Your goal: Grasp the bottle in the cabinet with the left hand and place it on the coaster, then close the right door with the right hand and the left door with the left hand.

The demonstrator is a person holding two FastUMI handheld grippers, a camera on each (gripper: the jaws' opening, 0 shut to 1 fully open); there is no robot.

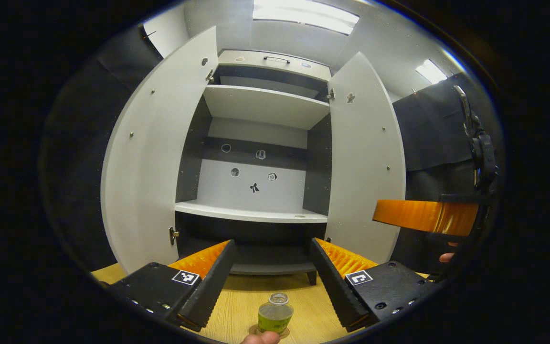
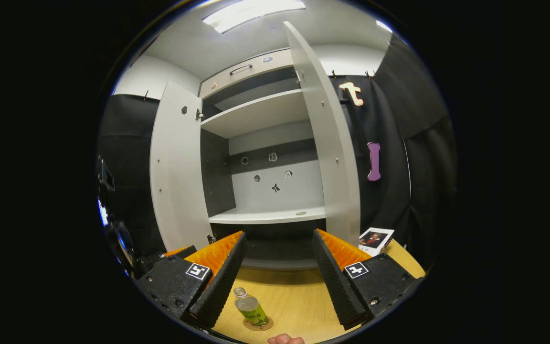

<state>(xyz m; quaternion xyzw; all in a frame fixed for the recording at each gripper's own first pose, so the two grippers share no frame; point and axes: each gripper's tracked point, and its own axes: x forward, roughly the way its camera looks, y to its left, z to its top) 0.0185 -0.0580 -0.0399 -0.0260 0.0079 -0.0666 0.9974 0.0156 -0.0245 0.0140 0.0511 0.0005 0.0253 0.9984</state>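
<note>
A small clear bottle (image 1: 275, 313) with green liquid and a green label stands upright on a round coaster (image 1: 256, 330) on the wooden table, in front of the white cabinet. My left gripper (image 1: 272, 242) is open above and just behind the bottle, not touching it. The right gripper view has the same bottle (image 2: 251, 308) and coaster (image 2: 261, 326) low between my right gripper's (image 2: 279, 234) open jaws. Both cabinet doors stand wide open: the left door (image 1: 155, 162) and the right door (image 1: 365, 157). The middle shelf (image 1: 251, 212) is bare.
One finger (image 1: 425, 216) of the right gripper reaches in beside the right door's outer edge, with a hand (image 1: 447, 258) below it. A fingertip (image 1: 260, 338) shows by the coaster. A photo card (image 2: 375, 239) lies on the table (image 2: 294, 296) right of the cabinet.
</note>
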